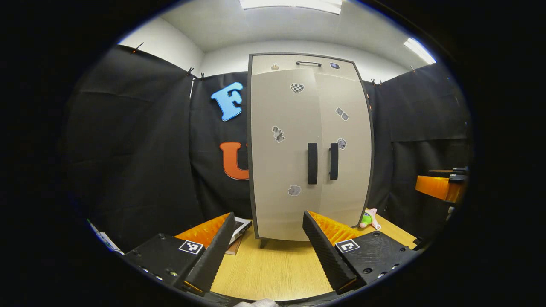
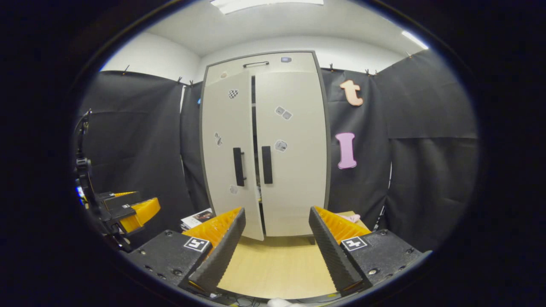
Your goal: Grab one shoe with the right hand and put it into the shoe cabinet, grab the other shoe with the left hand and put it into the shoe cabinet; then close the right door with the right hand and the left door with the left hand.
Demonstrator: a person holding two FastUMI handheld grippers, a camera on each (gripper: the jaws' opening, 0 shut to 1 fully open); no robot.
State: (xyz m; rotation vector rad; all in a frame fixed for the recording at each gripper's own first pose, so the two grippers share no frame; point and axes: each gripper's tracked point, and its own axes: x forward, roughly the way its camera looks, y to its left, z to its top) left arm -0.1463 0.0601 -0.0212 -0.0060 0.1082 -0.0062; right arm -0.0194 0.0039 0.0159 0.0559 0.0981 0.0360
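The tall beige shoe cabinet [image 1: 298,128] stands on the wooden table straight ahead of my left gripper [image 1: 268,217], which is open and holds nothing. Two black handles [image 1: 312,163] sit side by side at mid height. In the right gripper view the left door [image 2: 228,149] hangs slightly ajar, with a dark gap [image 2: 254,128] beside the right door [image 2: 292,140], which lies flush. My right gripper [image 2: 277,211] is open and empty, a little back from the cabinet. The left gripper [image 2: 128,211] also appears at that view's left edge, and the right gripper [image 1: 443,185] at the left gripper view's right edge.
A small pink and green toy [image 1: 369,218] lies on the wooden table [image 1: 273,268] by the cabinet's right foot. A magazine [image 1: 239,228] lies by its left foot. Black cloth walls close in behind and on both sides.
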